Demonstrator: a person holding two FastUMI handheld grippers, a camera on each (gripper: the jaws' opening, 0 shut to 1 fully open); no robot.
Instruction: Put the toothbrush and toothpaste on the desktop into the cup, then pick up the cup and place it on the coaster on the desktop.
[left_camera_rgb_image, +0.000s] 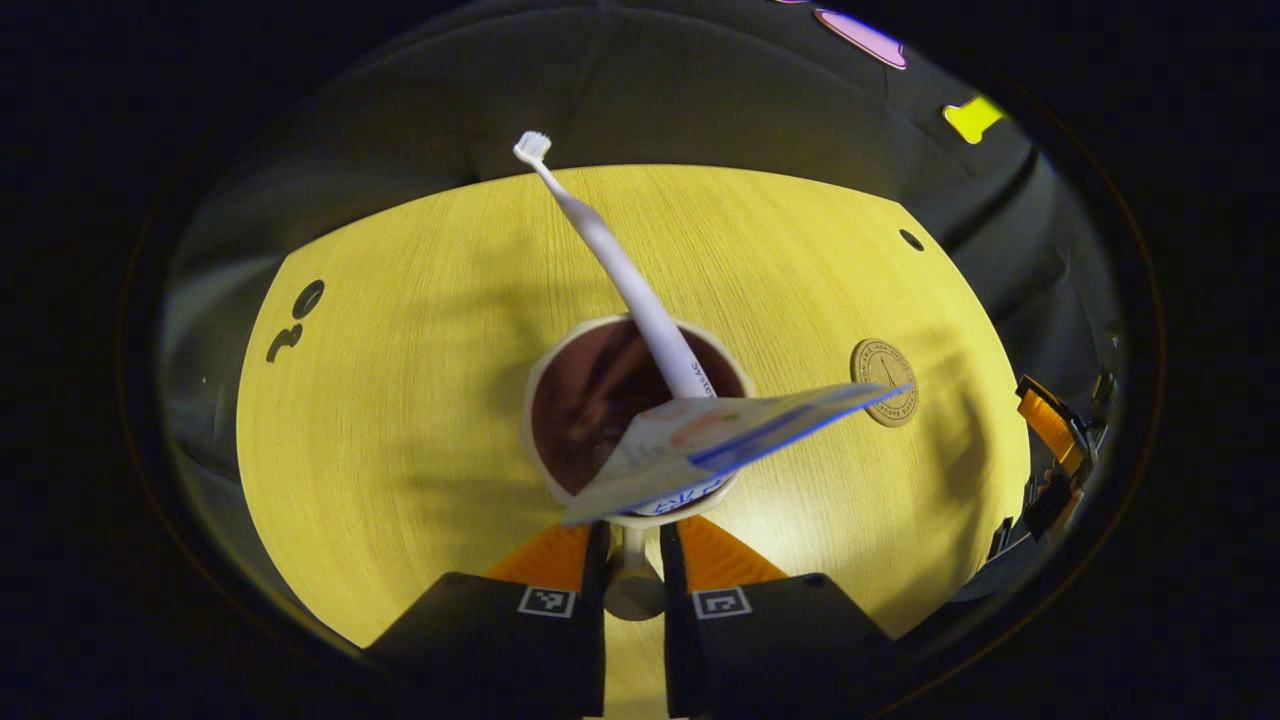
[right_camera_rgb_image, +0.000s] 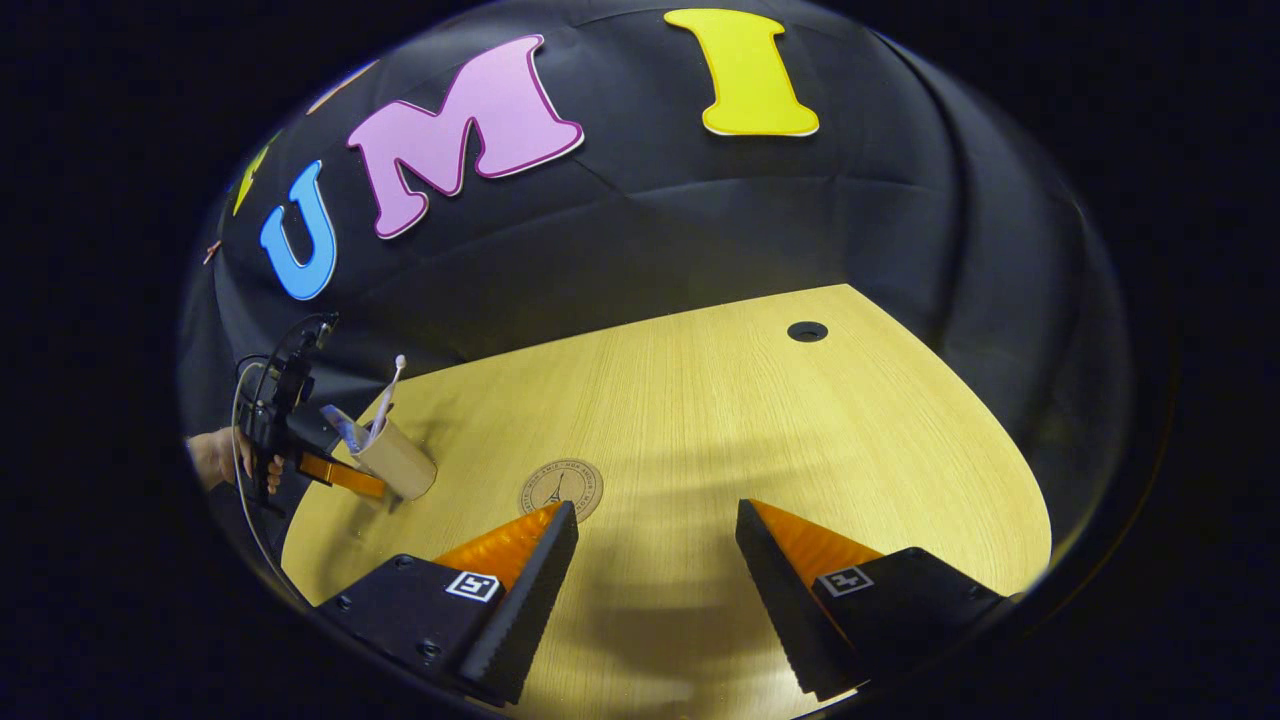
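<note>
— Closest to the lens in the left gripper view?

— Two fingers of the left tool (left_camera_rgb_image: 633, 560), drawn nearly together on the cup's handle (left_camera_rgb_image: 633, 585), which stands between them. Both fingers appear to press on it.

— Contents of the cup (left_camera_rgb_image: 632, 418)?

— Toothbrush (left_camera_rgb_image: 610, 255) upright but leaning, bristles at the top, handle inside the cup. Toothpaste (left_camera_rgb_image: 720, 440) tube also in the cup, its flat crimped end projecting over the rim toward the right. This view looks down into the cup's dark interior.

— Location of the coaster (left_camera_rgb_image: 884, 382)?

— On the surface (left_camera_rgb_image: 400, 400), right of the cup in this view, apart from it. The tube's flat end overlaps it in the picture. At the right edge of this view, part of the right tool shows beyond the surface.

— What does the right gripper view add?

— A side look. The left tool (right_camera_rgb_image: 345, 472) shows far off at the left, held by a hand (right_camera_rgb_image: 225, 458), with the cup (right_camera_rgb_image: 398, 460) tilted at its tip. The toothbrush (right_camera_rgb_image: 385, 398) and toothpaste (right_camera_rgb_image: 343, 428) stick out of the cup's top. I cannot tell whether the cup base touches the surface (right_camera_rgb_image: 800, 430). The coaster (right_camera_rgb_image: 562, 488) lies flat between the cup and the near fingers, bare.

— State of the right tool (right_camera_rgb_image: 655, 560)?

— Fingers spread wide apart, nothing between them, above the surface.
</note>
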